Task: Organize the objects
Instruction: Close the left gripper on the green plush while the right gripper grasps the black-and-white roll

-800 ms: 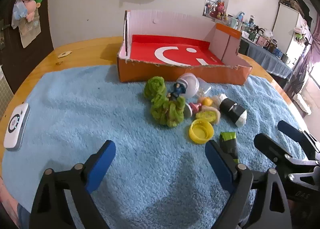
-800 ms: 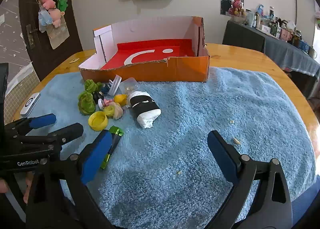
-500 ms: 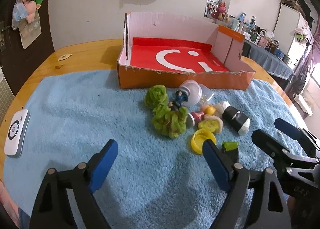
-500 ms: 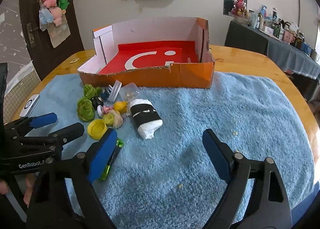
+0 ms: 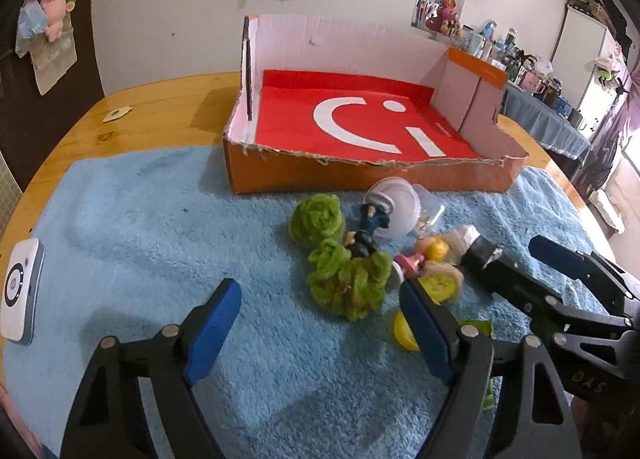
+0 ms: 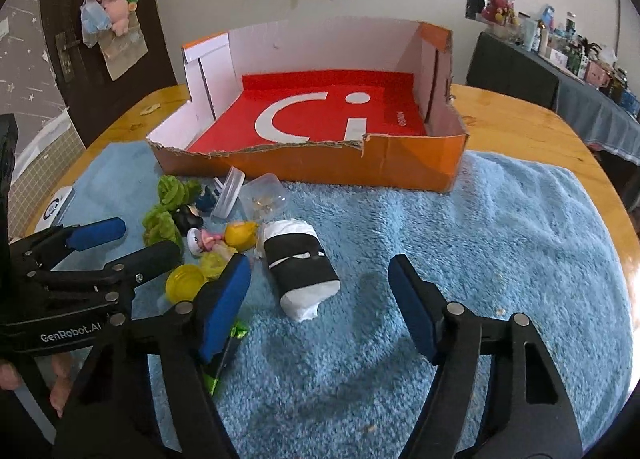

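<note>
A pile of small things lies on the blue towel [image 5: 140, 227] in front of the orange cardboard box [image 5: 360, 175] with a red floor. It holds two green fuzzy clumps [image 5: 348, 283], a yellow cap [image 6: 186, 281], a clear tub with its lid [image 6: 264, 199], small figurines [image 5: 374, 215] and a black-and-white roll [image 6: 300, 271]. My left gripper [image 5: 320, 323] is open, with the nearer green clump just ahead of its fingers. My right gripper [image 6: 320, 303] is open too. The roll lies between its fingertips and neither pad touches it. A green foil wrapper [image 6: 238, 333] lies under its left finger.
The box [image 6: 304, 167] holds nothing. A white device [image 5: 20, 291] rests at the towel's left edge on the wooden table [image 5: 160, 111]. The right gripper [image 5: 516, 253] and the left gripper [image 6: 148, 239] stand close side by side. A few crumbs dot the right side of the towel [image 6: 500, 219].
Both grippers have moved forward toward the pile, which now looks larger and nearer. The right gripper's fingers stand a little closer together, now either side of the roll.
</note>
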Demonstrator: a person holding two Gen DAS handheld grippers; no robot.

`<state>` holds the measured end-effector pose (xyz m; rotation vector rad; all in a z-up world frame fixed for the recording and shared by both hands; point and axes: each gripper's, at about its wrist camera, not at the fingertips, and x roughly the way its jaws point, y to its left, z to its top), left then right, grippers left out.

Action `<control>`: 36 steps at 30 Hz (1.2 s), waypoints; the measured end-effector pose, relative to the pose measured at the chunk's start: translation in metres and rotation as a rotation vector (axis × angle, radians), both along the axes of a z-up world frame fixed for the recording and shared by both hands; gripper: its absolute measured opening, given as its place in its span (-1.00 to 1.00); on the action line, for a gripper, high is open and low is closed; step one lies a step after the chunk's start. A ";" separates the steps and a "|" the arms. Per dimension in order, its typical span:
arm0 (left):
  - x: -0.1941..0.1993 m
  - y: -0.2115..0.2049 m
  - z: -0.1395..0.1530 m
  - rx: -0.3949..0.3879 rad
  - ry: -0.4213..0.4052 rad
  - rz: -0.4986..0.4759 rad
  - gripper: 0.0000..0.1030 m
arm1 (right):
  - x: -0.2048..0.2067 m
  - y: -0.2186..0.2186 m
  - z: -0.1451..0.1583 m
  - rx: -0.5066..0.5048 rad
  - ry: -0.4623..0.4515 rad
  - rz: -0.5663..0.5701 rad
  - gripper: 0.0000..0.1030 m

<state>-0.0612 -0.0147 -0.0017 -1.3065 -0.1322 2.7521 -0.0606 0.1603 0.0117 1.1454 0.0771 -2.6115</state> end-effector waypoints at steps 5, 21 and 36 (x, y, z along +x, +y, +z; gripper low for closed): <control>-0.006 -0.003 -0.007 0.004 -0.020 0.002 0.60 | -0.008 -0.004 -0.006 0.012 -0.025 0.012 0.25; -0.013 0.004 -0.006 -0.003 -0.001 -0.038 -0.02 | -0.019 -0.012 -0.016 -0.003 -0.072 0.052 -0.24; 0.001 0.002 0.003 0.011 0.013 -0.038 -0.29 | -0.005 -0.005 -0.002 -0.035 -0.044 0.041 -0.37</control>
